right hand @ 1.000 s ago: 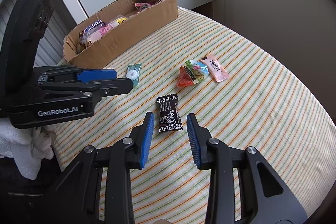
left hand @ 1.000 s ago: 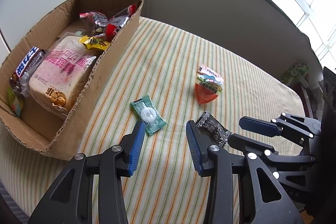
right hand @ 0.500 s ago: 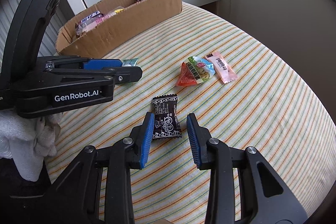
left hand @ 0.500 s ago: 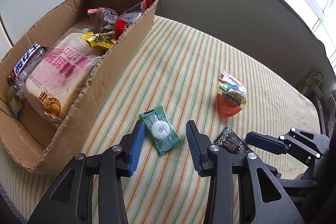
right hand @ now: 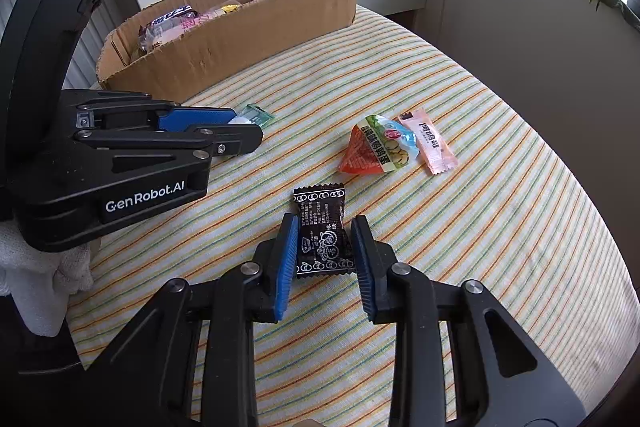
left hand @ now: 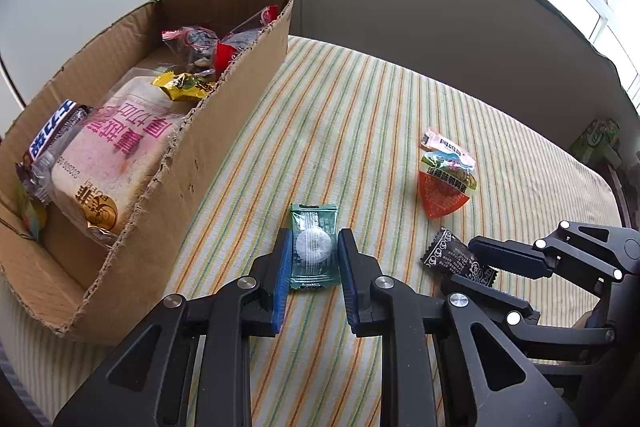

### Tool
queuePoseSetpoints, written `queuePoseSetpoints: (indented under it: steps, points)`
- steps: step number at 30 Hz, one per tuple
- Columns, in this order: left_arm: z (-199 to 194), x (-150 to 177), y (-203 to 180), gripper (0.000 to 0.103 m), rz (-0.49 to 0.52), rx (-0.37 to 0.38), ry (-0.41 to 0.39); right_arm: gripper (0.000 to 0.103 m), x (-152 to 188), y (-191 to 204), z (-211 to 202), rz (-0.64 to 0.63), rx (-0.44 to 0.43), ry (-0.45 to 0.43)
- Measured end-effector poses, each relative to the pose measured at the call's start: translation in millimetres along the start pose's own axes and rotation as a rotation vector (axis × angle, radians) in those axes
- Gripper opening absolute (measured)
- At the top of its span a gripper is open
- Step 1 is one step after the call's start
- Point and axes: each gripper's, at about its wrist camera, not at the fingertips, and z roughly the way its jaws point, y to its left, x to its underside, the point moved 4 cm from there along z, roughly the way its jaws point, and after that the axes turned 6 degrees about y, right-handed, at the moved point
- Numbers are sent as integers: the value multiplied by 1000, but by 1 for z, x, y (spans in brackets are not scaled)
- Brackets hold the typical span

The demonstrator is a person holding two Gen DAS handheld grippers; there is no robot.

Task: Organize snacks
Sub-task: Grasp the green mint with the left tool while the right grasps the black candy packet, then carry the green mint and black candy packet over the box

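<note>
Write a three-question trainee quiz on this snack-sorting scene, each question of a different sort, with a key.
1. True or false: the green candy lies between the left gripper fingers.
2. Which wrapper sits between the right gripper fingers? A) black candy B) pink candy C) triangular red snack
3. Fill in: the bread pack lies inside the ____.

Key: 1 true; 2 A; 3 cardboard box.
</note>
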Motion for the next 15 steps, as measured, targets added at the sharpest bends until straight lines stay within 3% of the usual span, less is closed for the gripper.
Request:
queuePoseSetpoints:
  steps: [15]
  points:
    - [-30,-6,3,21,3,82,-8,26,6,-21,-28,120,-11,-23]
